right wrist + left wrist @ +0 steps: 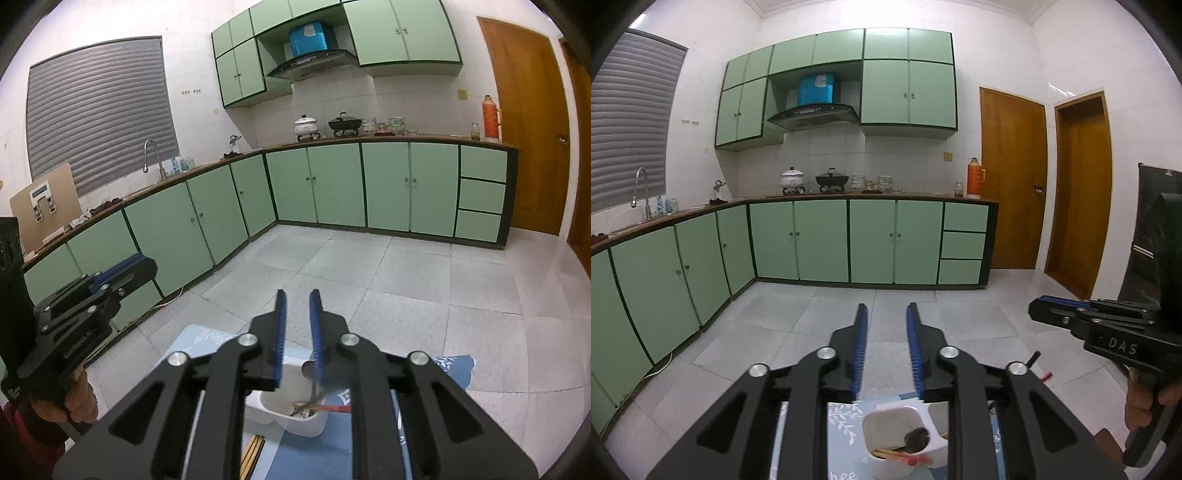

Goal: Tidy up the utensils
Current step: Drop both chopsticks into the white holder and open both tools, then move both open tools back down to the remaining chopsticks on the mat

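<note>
A white utensil holder (905, 439) stands on a blue patterned mat (842, 424), low in the left wrist view. In it lie a dark metal spoon (918, 437), wooden chopsticks (886, 452) and a red-tipped piece (916, 460). My left gripper (887, 314) hovers above and behind the holder, open, with only floor showing in its gap. In the right wrist view the holder (288, 413) sits under my right gripper (297, 295), whose jaws stand a little apart with nothing between the tips. The spoon (308, 369) leans up beside the right finger's base. More chopsticks (253, 450) lie on the mat (306, 454).
Green base cabinets (820, 240) run along two walls under a wooden counter with pots (792, 179), a red thermos (975, 177) and a tap (641, 184). Two brown doors (1015, 181) are at the right. Grey floor tiles (388, 288) lie beyond the mat. A hand (79, 398) holds the left gripper's handle.
</note>
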Demonstrator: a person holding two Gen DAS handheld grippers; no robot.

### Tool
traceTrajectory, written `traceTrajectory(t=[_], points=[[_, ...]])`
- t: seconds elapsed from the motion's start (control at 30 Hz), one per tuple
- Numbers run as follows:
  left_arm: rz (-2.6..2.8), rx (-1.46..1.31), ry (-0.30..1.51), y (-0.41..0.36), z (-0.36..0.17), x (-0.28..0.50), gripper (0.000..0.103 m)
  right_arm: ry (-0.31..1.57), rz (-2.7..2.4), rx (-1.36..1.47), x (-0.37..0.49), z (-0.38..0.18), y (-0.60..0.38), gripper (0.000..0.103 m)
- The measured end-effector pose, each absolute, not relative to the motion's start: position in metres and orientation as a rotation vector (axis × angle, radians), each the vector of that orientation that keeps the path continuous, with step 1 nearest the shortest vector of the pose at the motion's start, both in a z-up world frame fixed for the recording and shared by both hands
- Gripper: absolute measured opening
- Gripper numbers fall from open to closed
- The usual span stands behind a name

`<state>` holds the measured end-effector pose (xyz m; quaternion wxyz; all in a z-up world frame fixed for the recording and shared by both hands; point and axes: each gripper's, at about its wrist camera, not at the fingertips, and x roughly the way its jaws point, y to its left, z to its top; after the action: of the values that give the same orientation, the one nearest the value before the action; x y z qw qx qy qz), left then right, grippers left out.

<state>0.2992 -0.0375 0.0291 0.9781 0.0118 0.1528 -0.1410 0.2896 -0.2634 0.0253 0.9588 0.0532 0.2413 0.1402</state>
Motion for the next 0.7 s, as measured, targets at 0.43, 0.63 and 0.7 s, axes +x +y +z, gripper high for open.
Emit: traceTrajectory(t=[0.43, 0.63, 0.7], points=[[-0.226, 0.036, 0.249, -0.016, 0.032, 0.218, 0.086, 0.392, 0.189, 0.123, 0.208, 0.029, -0.279, 0.084], [-0.217, 0.032, 0.322, -0.008, -0.005, 0.176, 0.093, 0.389, 0.121, 0.07, 0.162, -0.001, -0.272, 0.098], [-0.212, 0.024, 0.352, -0.005, -0.017, 0.166, 0.094, 0.402, 0.116, 0.064, 0.151, -0.012, -0.27, 0.098]])
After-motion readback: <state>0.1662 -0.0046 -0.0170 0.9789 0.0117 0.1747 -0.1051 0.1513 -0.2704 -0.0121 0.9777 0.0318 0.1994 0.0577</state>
